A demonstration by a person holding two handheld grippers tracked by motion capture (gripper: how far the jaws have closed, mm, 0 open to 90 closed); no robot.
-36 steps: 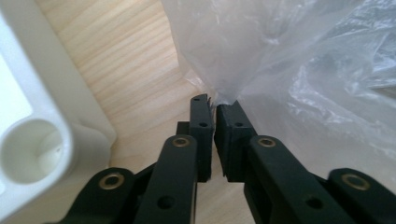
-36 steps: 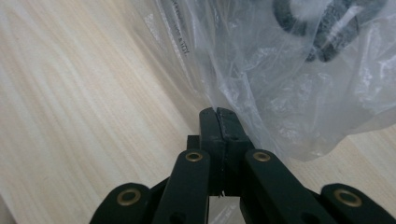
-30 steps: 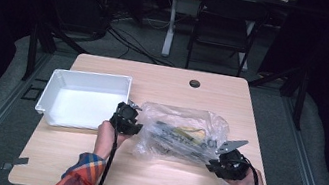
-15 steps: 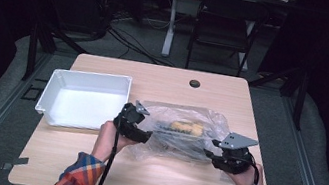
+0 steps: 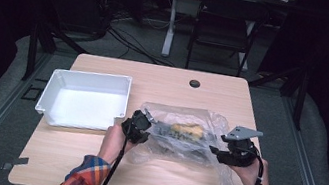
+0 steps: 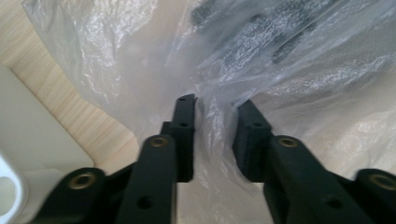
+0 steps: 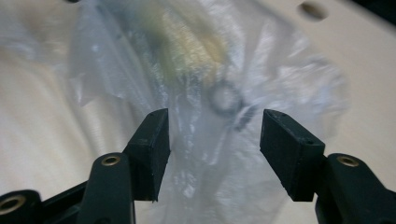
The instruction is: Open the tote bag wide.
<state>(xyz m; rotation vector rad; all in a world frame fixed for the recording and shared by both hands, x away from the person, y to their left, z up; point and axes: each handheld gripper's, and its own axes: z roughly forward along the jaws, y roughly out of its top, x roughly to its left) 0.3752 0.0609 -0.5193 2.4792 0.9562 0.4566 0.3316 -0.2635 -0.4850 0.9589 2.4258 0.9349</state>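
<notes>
A clear plastic bag (image 5: 180, 136) lies crumpled on the wooden table (image 5: 164, 80), with a yellow item (image 5: 187, 128) and dark parts (image 5: 168, 134) inside. My left gripper (image 5: 147, 129) is at the bag's left end. In the left gripper view my left gripper (image 6: 215, 105) has a fold of the bag (image 6: 280, 60) between its jaws; they have just been closing and a narrow gap remains. My right gripper (image 5: 214, 150) is at the bag's right end. My right gripper (image 7: 215, 126) has just been opening and stands wide, with bag film (image 7: 210, 60) between its pads but not pressed.
A white tray (image 5: 92, 75) stands left of the bag, close to my left hand; its corner (image 6: 32, 140) appears in the left gripper view. A round cable hole (image 5: 195, 83) sits at the table's far edge. A chair (image 5: 223, 31) and cables lie beyond.
My left gripper has moved right, into the bag's left end. My right gripper has risen a little and drawn right. The bag now lies more spread between them.
</notes>
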